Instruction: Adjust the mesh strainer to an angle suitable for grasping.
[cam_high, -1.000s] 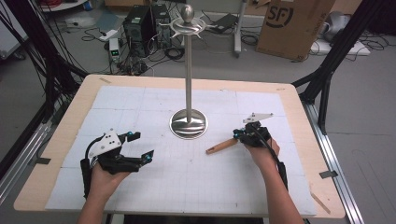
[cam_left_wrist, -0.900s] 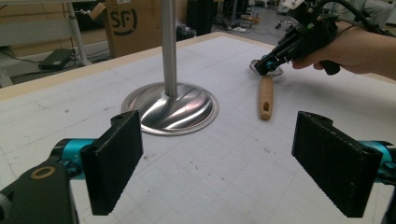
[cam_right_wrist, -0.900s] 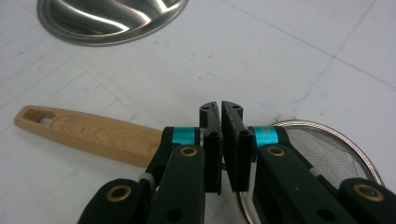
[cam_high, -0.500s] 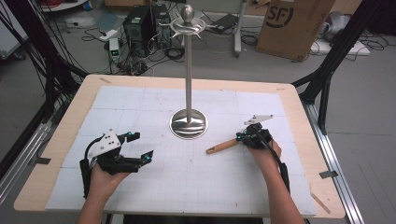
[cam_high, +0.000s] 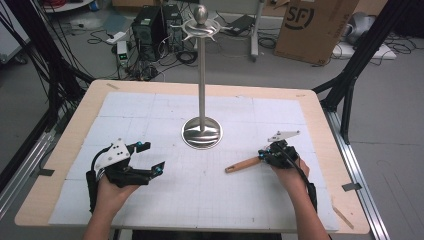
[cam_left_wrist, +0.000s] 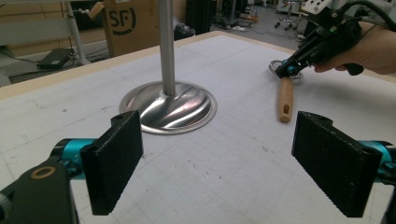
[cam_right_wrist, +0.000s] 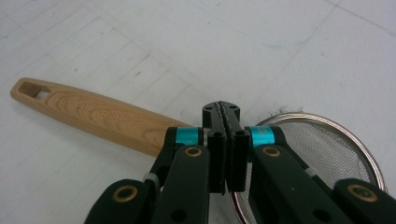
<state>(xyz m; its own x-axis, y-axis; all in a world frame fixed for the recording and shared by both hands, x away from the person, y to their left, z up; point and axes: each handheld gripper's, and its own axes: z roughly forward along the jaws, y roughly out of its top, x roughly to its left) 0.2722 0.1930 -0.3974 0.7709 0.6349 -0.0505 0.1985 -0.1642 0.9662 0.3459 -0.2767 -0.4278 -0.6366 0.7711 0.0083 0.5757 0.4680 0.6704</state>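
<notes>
right tool (cam_right_wrist: 226, 116): jaws pressed together w/ no gap. Tips sit over the strainer (cam_right_wrist: 327, 140) right where the wooden handle (cam_right_wrist: 88, 114) meets the mesh bowl. Can't tell if they pinch the neck or just rest on it; joint is hidden under the jaws.
left tool (cam_left_wrist: 229, 163): jaws wide apart, nothing between them, idle low over the surface (cam_high: 165, 110).
strainer position: lies flat on the surface directly under the right tool's tips, well apart from the left tool, across and to its right.
long axis: handle runs away from the right tool's tips to its left & slightly fwd; hanging hole at the far end; mesh bowl on the tool's right, close under its body.
stand (cam_high: 201, 75): tall metal pole w/ hooks at top, fwd-left of the right tool, fwd-right of the left one.
nearer hand: right, by far.
next move (my read): lift by the neck, carry twd stand hooks; the hole end points roughly at the stand base.
</notes>
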